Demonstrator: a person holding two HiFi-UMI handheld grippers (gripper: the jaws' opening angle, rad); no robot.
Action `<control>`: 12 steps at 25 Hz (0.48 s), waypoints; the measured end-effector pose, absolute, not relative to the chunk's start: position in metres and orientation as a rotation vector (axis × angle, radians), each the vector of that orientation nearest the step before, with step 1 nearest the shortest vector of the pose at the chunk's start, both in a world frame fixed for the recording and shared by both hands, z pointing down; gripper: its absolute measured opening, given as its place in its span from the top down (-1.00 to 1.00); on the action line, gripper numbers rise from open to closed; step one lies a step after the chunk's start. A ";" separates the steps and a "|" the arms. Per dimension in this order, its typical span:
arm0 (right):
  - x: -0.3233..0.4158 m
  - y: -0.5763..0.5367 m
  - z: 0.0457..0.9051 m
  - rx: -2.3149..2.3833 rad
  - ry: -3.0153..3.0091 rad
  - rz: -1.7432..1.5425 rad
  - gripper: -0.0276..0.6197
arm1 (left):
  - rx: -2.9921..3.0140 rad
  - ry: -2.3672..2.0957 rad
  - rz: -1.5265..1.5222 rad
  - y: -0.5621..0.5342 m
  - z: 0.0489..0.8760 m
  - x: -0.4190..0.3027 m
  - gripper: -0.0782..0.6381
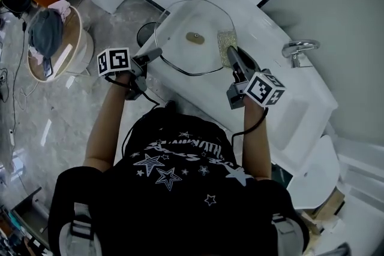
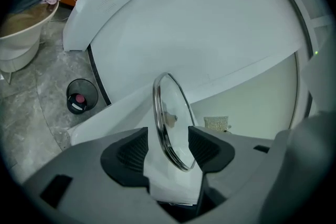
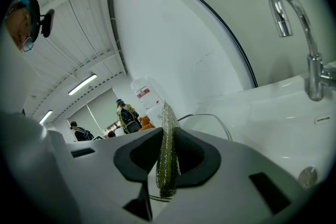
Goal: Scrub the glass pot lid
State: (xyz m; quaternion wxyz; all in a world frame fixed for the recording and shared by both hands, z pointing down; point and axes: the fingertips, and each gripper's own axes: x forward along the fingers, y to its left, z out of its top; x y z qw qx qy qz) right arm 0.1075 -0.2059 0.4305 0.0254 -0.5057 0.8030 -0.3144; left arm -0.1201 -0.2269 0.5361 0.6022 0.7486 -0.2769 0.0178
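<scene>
- Nearest on the left, the left gripper [image 2: 168,147] has its jaws wide apart. The glass lid [image 2: 170,118] has its rim between the pads, not squeezed.
- Right gripper [image 3: 167,152] is clamped on a glittery scrub pad [image 3: 168,134] at the lid's right edge.
- Lid sits over the white sink unit [image 1: 270,39], with the tap [image 1: 298,50] far right.

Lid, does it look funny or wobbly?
Yes. The lid is tipped up on its edge, not lying flat. The left claw is open around its rim without squeezing it, so it might tip over.
</scene>
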 end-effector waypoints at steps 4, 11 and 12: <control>0.104 -0.220 0.430 -1.582 2.502 -0.956 0.70 | 1.716 -0.622 0.041 -0.237 0.542 -0.116 0.16; 0.102 -0.246 0.434 -1.652 2.528 -0.929 0.71 | 1.707 -0.610 0.037 -0.251 0.547 -0.116 0.17; 0.103 -0.250 0.437 -1.675 2.540 -0.922 0.71 | 1.712 -0.613 0.047 -0.252 0.547 -0.116 0.19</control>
